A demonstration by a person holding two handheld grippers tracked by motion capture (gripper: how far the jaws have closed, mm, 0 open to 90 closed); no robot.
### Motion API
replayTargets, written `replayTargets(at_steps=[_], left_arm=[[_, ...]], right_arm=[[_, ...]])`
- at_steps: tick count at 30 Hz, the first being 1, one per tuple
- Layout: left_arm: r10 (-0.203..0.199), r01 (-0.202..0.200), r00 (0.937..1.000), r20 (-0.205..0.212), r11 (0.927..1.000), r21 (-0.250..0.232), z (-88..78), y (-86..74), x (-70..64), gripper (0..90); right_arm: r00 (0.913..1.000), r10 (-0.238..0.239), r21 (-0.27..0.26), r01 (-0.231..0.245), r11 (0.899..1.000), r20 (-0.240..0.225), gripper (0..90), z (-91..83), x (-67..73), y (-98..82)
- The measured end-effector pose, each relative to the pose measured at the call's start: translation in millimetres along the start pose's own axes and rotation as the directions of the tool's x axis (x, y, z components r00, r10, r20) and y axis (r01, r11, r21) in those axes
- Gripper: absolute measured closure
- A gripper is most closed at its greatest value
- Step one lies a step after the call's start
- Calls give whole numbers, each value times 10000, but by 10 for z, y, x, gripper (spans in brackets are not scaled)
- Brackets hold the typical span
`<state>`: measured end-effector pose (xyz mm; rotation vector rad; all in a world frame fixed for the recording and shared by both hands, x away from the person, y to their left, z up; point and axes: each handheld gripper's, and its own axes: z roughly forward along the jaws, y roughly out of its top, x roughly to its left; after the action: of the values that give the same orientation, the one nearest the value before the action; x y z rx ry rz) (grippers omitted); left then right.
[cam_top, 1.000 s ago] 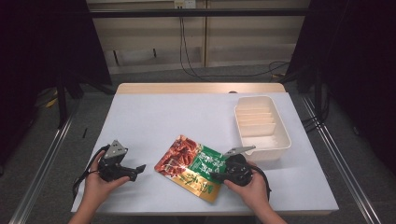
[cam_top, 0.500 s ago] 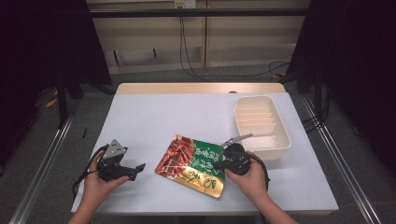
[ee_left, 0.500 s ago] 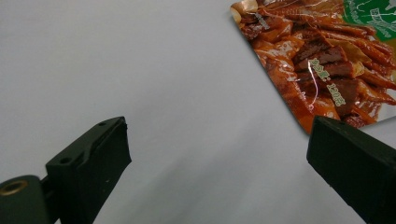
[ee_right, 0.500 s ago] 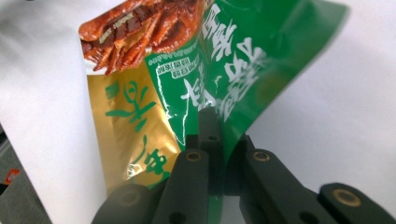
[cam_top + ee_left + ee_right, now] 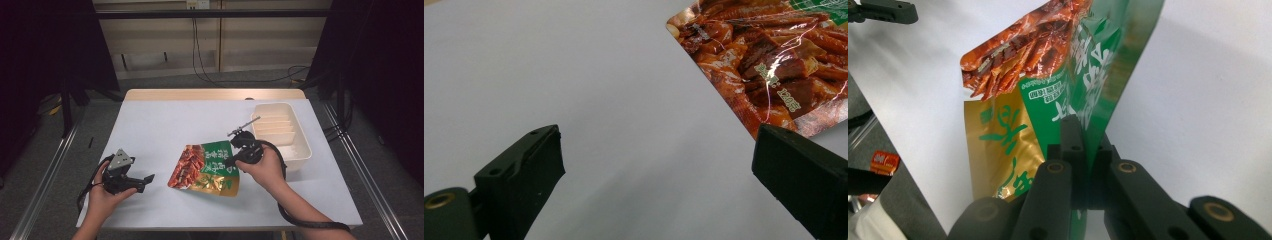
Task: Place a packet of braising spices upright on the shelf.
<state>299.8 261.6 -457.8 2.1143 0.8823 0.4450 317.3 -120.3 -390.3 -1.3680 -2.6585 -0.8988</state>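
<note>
Snack pouch (image 5: 206,168) gripped at its edge
Right gripper (image 5: 235,161) clamps it, one side lifted; left gripper (image 5: 145,181) waits open. Compartment tray (image 5: 303,150) holds nothing; carrying it over remains.

Snack pouch (image 5: 769,60): partly out of frame
Left gripper view cuts it off at 1–3 o'clock; right gripper view, jaws cover its near edge at 6 o'clock.

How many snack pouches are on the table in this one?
1. The snack pouch sits near the table's front middle, its edge pinched by the right gripper, left of the white tray. None appear hidden.
</note>
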Motion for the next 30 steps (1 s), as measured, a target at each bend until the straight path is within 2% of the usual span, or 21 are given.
replayTargets(at_steps=[1, 3, 6, 12, 17, 19, 23, 25, 28, 29, 30], left_arm=[[112, -112, 9999, 3, 9999, 93, -11, 0, 10, 62], [77, -77, 10000, 0, 9999, 95, -14, 1, 11, 63], [176, -175, 9998, -83, 9998, 96, -18, 3, 20, 63], [177, -177, 9998, -16, 9998, -51, -8, 10, 13, 63], [233, -233, 9997, -27, 9997, -36, -12, 8, 18, 64], [157, -157, 9999, 43, 9999, -14, -15, 2, 22, 65], [-25, 25, 10000, 10, 9998, -215, -7, -1, 13, 66], [34, -36, 9999, -104, 9998, -187, -14, 4, 12, 66], [43, -43, 10000, 2, 9997, -223, -19, 7, 16, 66], [43, -43, 10000, 2, 9997, -223, -19, 7, 16, 67], [58, -58, 10000, -13, 9997, -234, -19, 6, 17, 67]], right_arm=[[10000, 29, 67, -29, 10000, 8, 900, -17, 8, 35], [10000, -13, 97, 13, 10000, -1, 900, -34, 12, 69], [9998, -214, 288, 213, 9994, 35, 900, -103, 12, 219], [9998, -201, 746, 207, 9970, -94, 900, -223, -7, 466], [9995, -318, 1024, 311, 9943, 49, 900, -320, -25, 644], [9991, -390, 1206, 370, 9920, 138, 900, -421, -6, 784], [9978, -541, 1694, 471, 9844, 375, 900, -530, 10, 945], [9961, -696, 1991, 575, 9783, 540, 900, -587, 12, 1040], [9935, -856, 2361, 656, 9695, 753, 900, -654, 29, 1148], [9935, -856, 2361, 656, 9695, 753, 900, -654, 29, 1148], [9914, -944, 2610, 677, 9630, 911, 900, -705, 62, 1222]])
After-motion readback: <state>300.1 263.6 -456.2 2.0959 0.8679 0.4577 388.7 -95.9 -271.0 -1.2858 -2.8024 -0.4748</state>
